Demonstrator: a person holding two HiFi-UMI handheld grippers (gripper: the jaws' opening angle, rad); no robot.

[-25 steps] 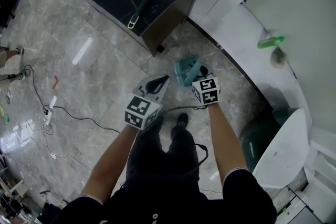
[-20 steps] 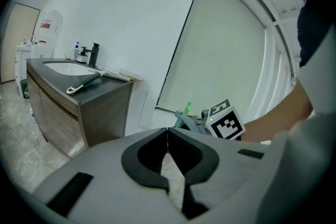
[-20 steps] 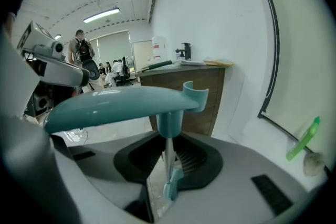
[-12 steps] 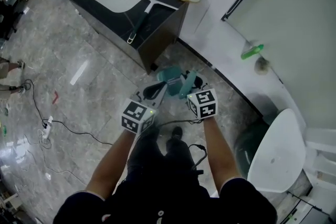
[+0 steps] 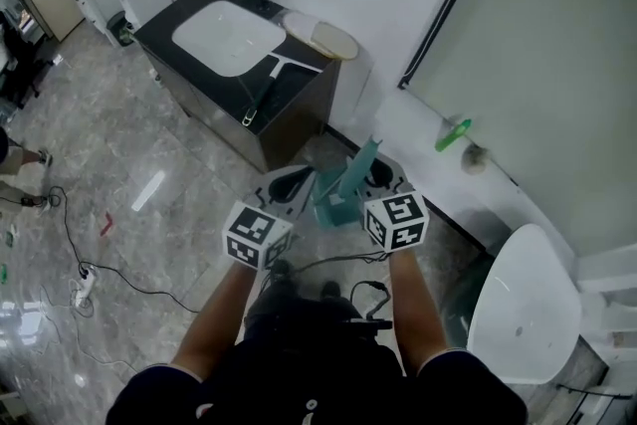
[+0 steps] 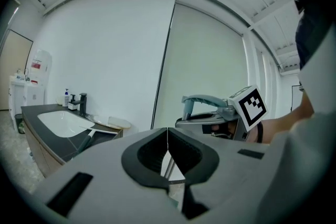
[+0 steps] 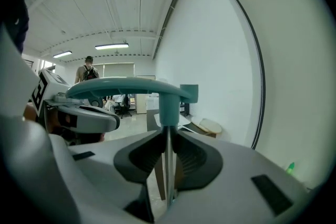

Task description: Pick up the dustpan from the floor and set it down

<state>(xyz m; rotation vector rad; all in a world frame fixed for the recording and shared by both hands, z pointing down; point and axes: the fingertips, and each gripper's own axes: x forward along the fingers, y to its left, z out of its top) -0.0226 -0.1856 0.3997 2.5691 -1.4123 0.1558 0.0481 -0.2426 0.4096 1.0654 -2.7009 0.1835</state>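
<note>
Overhead, looks steeply down past two bare forearms onto a grey marble floor (image 5: 129,164). Shows the right tongs (image 5: 375,178) clamped on a teal dustpan (image 5: 341,189), with a thin upright teal plate pinched between the dark pads and the arched handle curving above them. Hangs clear of the floor, out in front of the person's shoes, just beside the left tongs (image 5: 290,180) and near the nearest corner of a dark table (image 5: 299,114). Shows the left tongs pressed together with nothing between them, the pads meeting in one thin line. Carries a cube of square markers on each.

Bears, on the table, a white sink basin (image 5: 227,37) toward the far end, a squeegee (image 5: 267,85) lying toward the near corner, and a pale oval thing (image 5: 323,37) at the edge by the wall. Runs a white ledge along the wall at right, with a green bottle (image 5: 453,134) lying on it. Includes a white rounded seat (image 5: 523,304) at lower right and a black cable (image 5: 119,274) trailing over the floor at left.
</note>
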